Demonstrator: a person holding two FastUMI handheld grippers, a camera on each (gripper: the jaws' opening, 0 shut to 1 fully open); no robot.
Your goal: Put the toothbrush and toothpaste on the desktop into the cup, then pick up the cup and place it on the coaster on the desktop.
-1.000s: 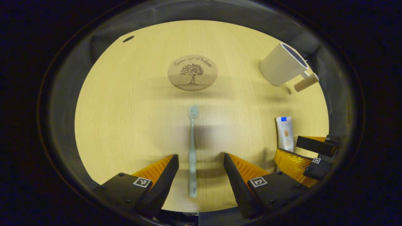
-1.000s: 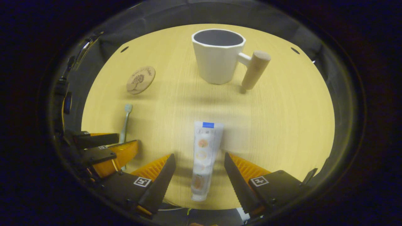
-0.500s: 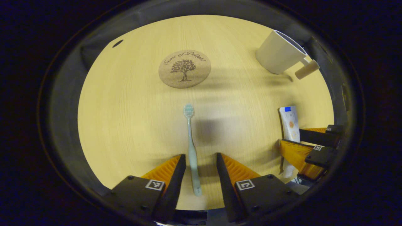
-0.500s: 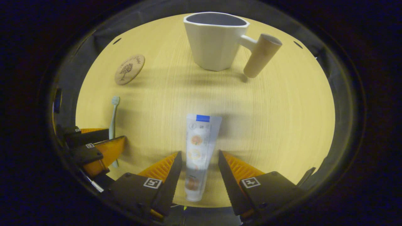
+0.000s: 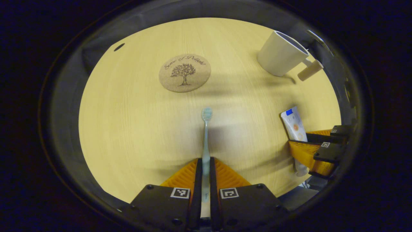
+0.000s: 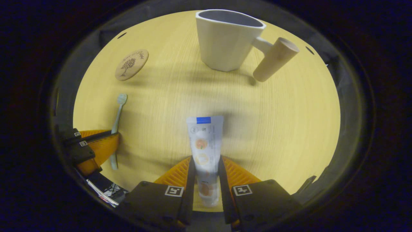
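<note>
Orange-ribbed, black-edged left gripper [image 5: 205, 164] clamped tight on the pale green toothbrush [image 5: 205, 138], handle pinched between both fingers, bristle head pointing out over the light wood desktop [image 5: 128, 129]. Likewise closed: right gripper [image 6: 206, 164], both fingers pressed against the white toothpaste [image 6: 204, 145], cap end low between them, blue-striped flat end pointing toward the cup [image 6: 227, 40].

Open wood all around each grip; broad bare stretch between toothbrush head and coaster [image 5: 184, 73], and between toothpaste and cup. Near desktop edge just under both grippers. Cup upright toward the far edge, mouth open, round wooden handle [image 6: 275, 59] sticking out to the side, well apart from the coaster.

One toothbrush, one toothpaste, one cup, one coaster, two grippers. Small dark holes near the far rim.

Coaster: cork, tree drawing, cursive line arched above it, seemingly "Sense of Delight". Toothpaste print too small to make out.
</note>
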